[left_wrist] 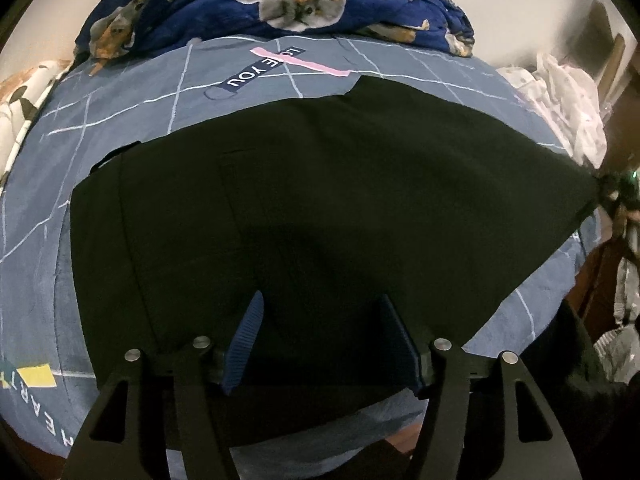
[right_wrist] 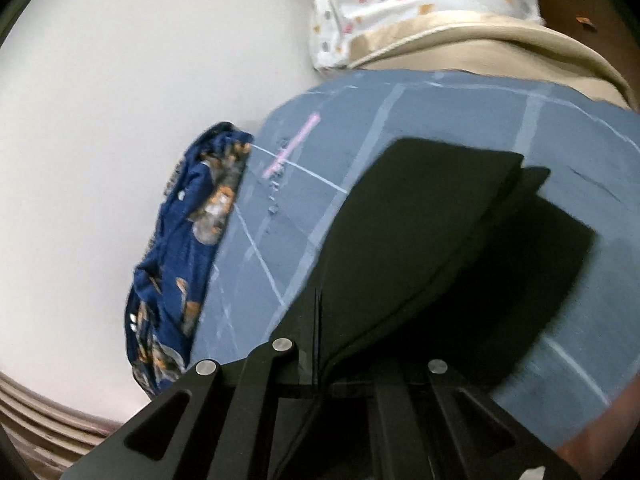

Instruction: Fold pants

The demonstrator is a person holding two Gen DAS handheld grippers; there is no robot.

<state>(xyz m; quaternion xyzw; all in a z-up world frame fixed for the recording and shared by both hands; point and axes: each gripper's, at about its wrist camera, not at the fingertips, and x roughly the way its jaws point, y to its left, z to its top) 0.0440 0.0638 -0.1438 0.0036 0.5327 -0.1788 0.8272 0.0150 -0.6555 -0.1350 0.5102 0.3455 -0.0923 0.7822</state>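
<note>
Black pants (left_wrist: 320,208) lie spread on a grey-blue bedsheet (left_wrist: 120,120) with white grid lines. My left gripper (left_wrist: 320,320) is open, its blue-padded fingers (left_wrist: 246,340) hovering over the near edge of the pants. My right gripper (right_wrist: 320,320) is shut on a corner of the pants (right_wrist: 420,240) and lifts it, so the cloth hangs up off the sheet (right_wrist: 360,128) with a shadow beneath. In the left wrist view the right gripper (left_wrist: 612,192) shows at the far right, pulling the pants corner taut.
A dark blue dog-print blanket (left_wrist: 280,4) is heaped at the back of the bed, also in the right wrist view (right_wrist: 188,248). White patterned bedding (left_wrist: 568,104) lies at the right, and a beige pillow (right_wrist: 480,48). A white wall stands behind.
</note>
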